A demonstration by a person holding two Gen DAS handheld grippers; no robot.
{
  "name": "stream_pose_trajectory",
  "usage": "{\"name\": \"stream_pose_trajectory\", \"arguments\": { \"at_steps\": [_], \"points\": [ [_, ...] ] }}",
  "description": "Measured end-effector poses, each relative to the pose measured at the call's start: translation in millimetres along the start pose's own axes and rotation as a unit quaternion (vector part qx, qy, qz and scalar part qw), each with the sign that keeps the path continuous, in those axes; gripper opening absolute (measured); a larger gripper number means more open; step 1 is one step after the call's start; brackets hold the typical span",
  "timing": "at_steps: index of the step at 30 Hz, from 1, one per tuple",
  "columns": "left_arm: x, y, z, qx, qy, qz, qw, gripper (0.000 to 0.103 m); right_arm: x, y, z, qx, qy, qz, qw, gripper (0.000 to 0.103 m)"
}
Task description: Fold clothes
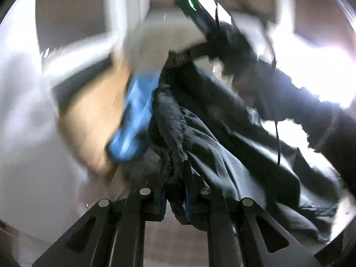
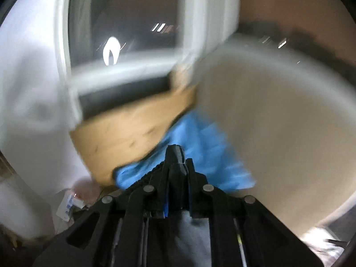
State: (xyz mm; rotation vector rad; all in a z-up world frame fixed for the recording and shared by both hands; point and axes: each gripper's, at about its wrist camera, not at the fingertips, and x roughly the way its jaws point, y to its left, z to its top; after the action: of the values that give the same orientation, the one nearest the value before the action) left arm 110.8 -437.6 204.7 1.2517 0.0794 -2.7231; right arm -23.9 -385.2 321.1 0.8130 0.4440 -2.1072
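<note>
Everything is smeared with motion blur here, so only the big shapes read. The left gripper (image 1: 175, 191) has its two black fingers clenched on a bunched fold of the dark garment (image 1: 222, 138) — the gathered, fuzzy-looking edge of the cloth runs straight down between the blue-lined pads. From there the fabric stretches up and to the right, lifted off the surface, with smoother navy cloth draping down toward the lower right of the left wrist view. At the far end of it the other tool's black body, with a green light on it, shows above in that view, and a thin black cable hangs down beside it.

Over on the right wrist view, the right gripper (image 2: 176, 155) has its jaws pressed together, tips nearly meeting, and a strip of dark ribbed cloth trails off their left side; pale grey fabric lies under the tool's frame at the bottom — it looks pinched on the garment, though the blur makes the exact hold hard to read.

Behind both tools lies a blue cloth (image 2: 200, 151) on a round pale table (image 2: 278, 122), beside a light wooden board (image 2: 133, 131). A white window frame (image 2: 133, 66) stands beyond, dark glass with light reflections.
</note>
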Motion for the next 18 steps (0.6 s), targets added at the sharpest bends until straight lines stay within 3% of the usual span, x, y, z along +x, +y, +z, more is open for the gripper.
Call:
{"name": "stream_pose_trajectory", "arguments": {
  "at_steps": [2, 3, 4, 6, 10, 12, 15, 18],
  "points": [
    [71, 40, -29, -0.033, 0.091, 0.02, 0.9951, 0.012, 77, 27, -22, -0.008, 0.075, 0.011, 0.997, 0.013],
    [87, 50, -33, -0.039, 0.112, 0.024, 0.9926, 0.012, 115, 41, -33, -0.012, 0.113, 0.017, 0.993, 0.013],
    [100, 59, -37, -0.044, 0.128, 0.027, 0.9904, 0.013, 139, 51, -42, -0.02, 0.135, 0.02, 0.99, 0.013],
    [100, 70, -40, -0.044, 0.122, 0.025, 0.9912, 0.016, 132, 52, -51, -0.05, 0.13, 0.015, 0.99, 0.017],
    [78, 72, -51, -0.022, 0.105, 0.027, 0.9938, 0.021, 57, -1, -43, -0.032, 0.075, 0.028, 0.996, 0.02],
    [69, 70, -57, -0.014, 0.102, 0.028, 0.9943, 0.023, -2, -42, -55, 0.009, 0.042, 0.037, 0.998, 0.035],
    [56, 67, -67, -0.002, 0.098, 0.03, 0.9948, 0.03, -110, -115, -109, 0.079, -0.01, 0.019, 0.997, 0.054],
    [43, 64, -76, 0.011, 0.093, 0.032, 0.9951, 0.03, -196, -168, -196, 0.147, -0.035, -0.029, 0.988, 0.054]
  ]
}}
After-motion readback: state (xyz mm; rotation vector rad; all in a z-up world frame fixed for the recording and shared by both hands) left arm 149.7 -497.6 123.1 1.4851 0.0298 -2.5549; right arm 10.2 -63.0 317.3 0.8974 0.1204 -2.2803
